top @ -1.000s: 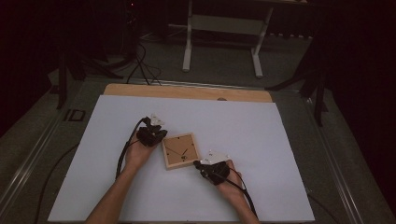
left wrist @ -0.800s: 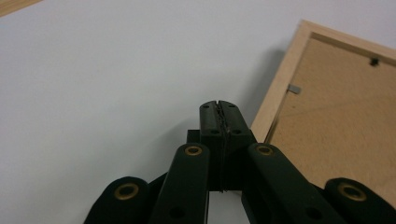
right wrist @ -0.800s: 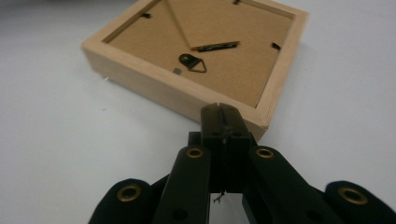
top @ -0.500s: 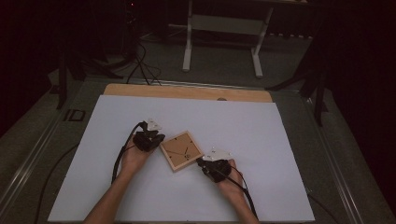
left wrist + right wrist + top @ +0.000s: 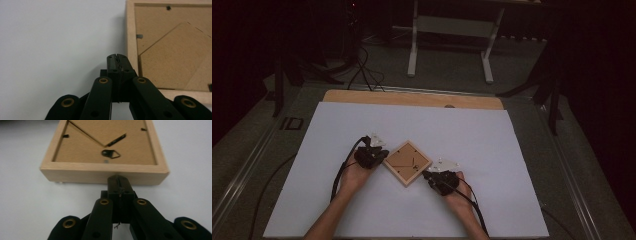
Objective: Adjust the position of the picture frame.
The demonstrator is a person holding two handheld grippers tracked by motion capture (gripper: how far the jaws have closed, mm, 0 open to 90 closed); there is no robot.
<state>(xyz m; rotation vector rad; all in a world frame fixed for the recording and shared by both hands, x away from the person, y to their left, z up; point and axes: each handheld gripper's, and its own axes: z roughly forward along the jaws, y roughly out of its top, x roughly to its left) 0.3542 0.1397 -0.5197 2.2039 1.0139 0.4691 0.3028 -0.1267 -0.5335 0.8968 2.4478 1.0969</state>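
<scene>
Jaws of both grippers were pressed shut, empty. Left gripper (image 5: 373,156) had slid outward off the square wooden picture frame (image 5: 407,162), lying face-down mid-desk (image 5: 492,150); right gripper (image 5: 441,181) braced its near edge, likely nudging it.

Dim workspace around a white-topped table

The table (image 5: 512,150) bears a white sheet over most of its top, with a bare strip of light wood (image 5: 412,98) left along the far edge and a small dark mark (image 5: 450,106) on that strip right of its middle. Beyond the far edge, on the grey floor (image 5: 452,82), stands a white metal stand (image 5: 449,30) on two legs. Black cables (image 5: 362,65) trail over the floor past the far left corner, beside a dark upright post (image 5: 278,85). Another dark stand (image 5: 553,90) rises off the far right corner.
</scene>
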